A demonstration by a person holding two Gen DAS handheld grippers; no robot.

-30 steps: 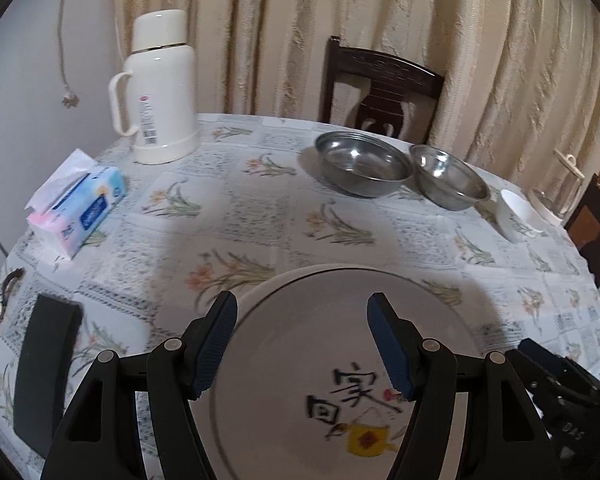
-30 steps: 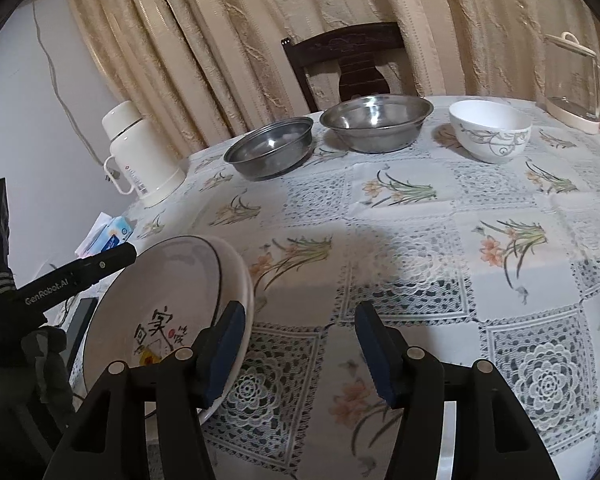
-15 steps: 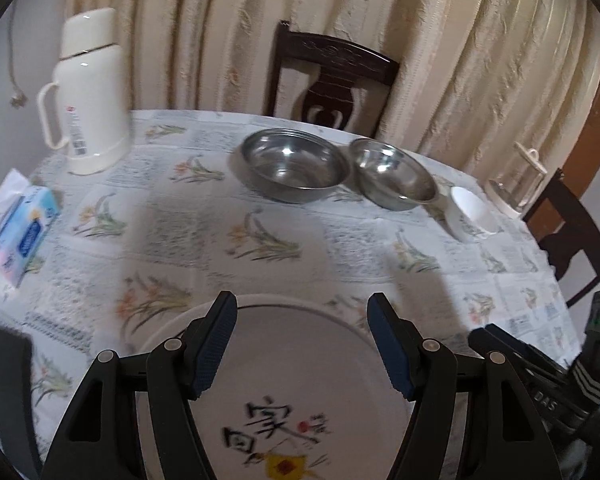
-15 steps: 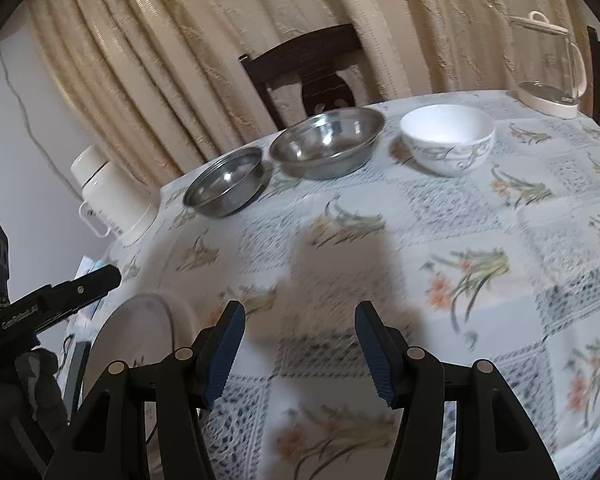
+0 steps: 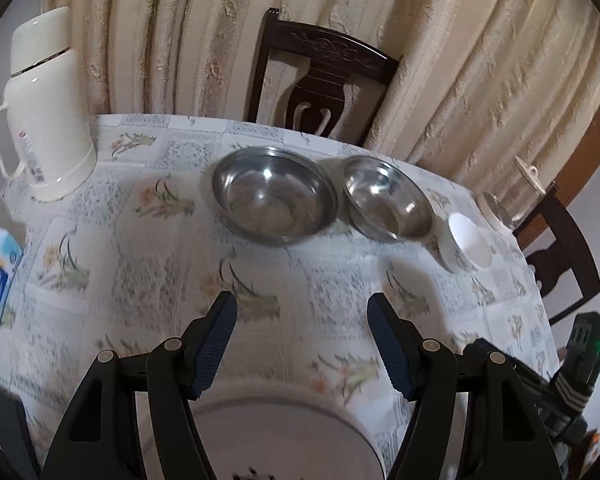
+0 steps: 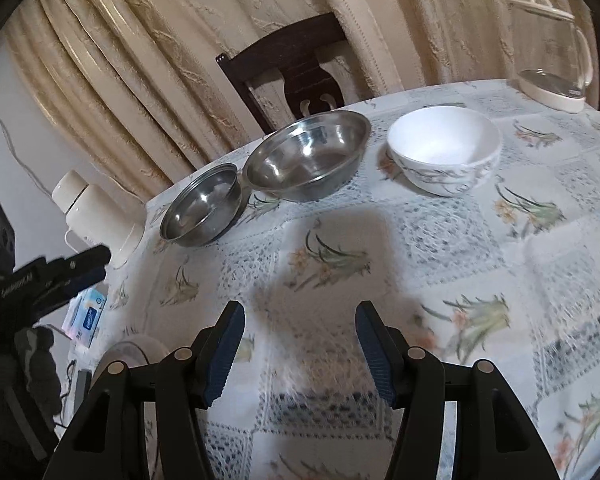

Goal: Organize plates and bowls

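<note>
Gaping wide, both ribbed blue-padded tongs, left [image 5: 302, 322] and right [image 6: 299, 336], grip nothing. Glossy round white ceramic plate [image 5: 284, 438] lies beneath the left, lower in view than before; two shiny steel bowls [image 5: 274, 196] [image 5: 386, 198] and white floral bowl [image 6: 444, 148] sit beyond on the lace-patterned table [image 6: 420, 240].

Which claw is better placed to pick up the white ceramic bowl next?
Right, probably. The right claw is open with the white ceramic bowl ahead; the left claw faces the steel bowls, the white one off to its side.
</note>
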